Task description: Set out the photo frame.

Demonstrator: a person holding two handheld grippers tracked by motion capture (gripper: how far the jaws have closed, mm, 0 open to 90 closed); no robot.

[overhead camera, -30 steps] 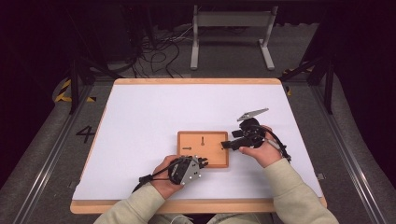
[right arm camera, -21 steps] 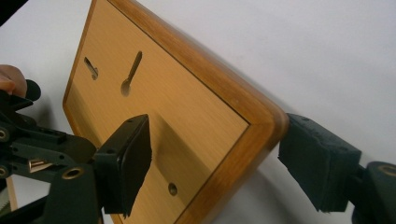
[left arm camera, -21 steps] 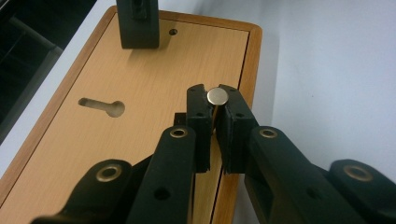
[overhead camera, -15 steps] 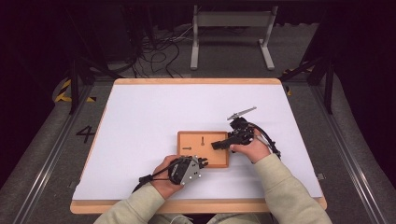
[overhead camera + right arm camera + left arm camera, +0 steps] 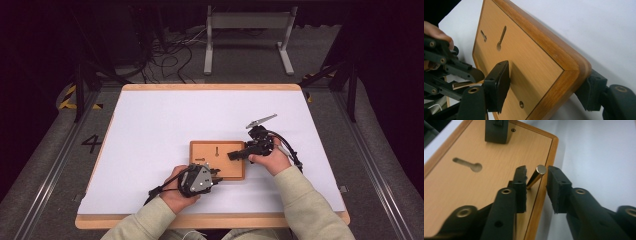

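Step in hand, as I judge it: steadying the wooden board (image 5: pixel 218 160) with one hand while I take the brass pin (image 5: pixel 536 176) with the other.

Board lies near the front middle of the white counter (image 5: pixel 150 125). My right gripper (image 5: pixel 235 155) is on its right corner. In the right gripper view one of its fingers (image 5: pixel 499 86) rests flat on the board's face and the other sits beyond the rounded corner, under the edge. They look closed on the board, and the corner seems tipped a little; I can't be sure it is lifted.

My left gripper (image 5: pixel 216 176) is at the board's near edge. In the left gripper view its fingers (image 5: pixel 520 186) stand apart on either side of the pin, a gap showing on each side, not yet gripping. The pin leans at the board's edge strip.

Next move, I'd say: close squarely on the pin below its flat head, right hand holding the board steady.

View differences: the high view gives the layout and both hands but not the pin. The left gripper view shows the pin and a keyhole slot (image 5: pixel 467 164). The right gripper view shows the corner grip, a small hole (image 5: pixel 521 104), and the left gripper working farther off.
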